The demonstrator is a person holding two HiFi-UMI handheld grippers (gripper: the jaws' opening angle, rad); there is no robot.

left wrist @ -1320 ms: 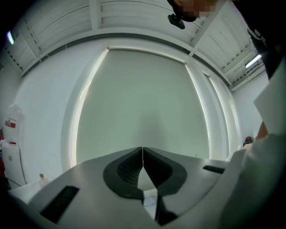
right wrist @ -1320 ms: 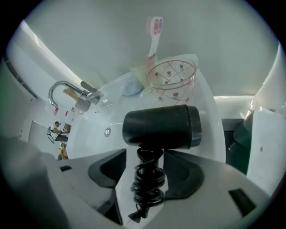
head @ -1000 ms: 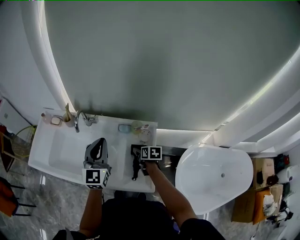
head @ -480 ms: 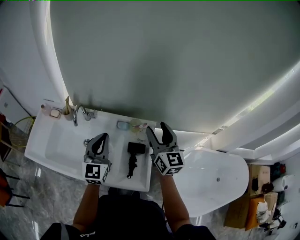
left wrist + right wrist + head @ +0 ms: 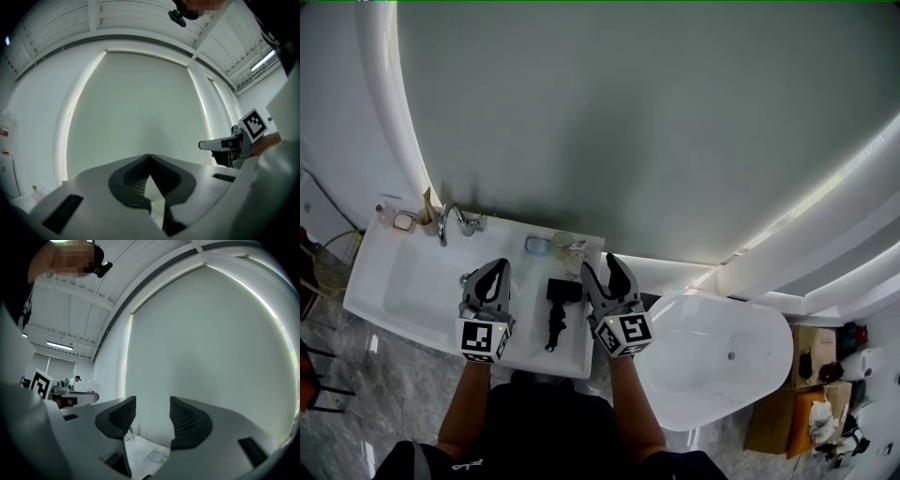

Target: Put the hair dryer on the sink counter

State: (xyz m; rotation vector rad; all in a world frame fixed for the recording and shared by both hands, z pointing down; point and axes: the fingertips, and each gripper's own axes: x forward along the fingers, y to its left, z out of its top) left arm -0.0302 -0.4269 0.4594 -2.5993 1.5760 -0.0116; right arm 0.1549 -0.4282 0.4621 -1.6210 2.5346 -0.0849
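Pretty clearly a bathroom, though it feels more like a showroom or mock-up than someone's home. There's a white sink counter (image 5: 394,281) with a chrome faucet (image 5: 447,223) and a huge rounded mirror (image 5: 609,122) with a glowing light strip (image 5: 394,131) along its edge. A white freestanding bathtub (image 5: 722,375) sits just beside the counter. Marble-look floor (image 5: 394,403), plus cardboard boxes (image 5: 778,420) and clutter off to the right.
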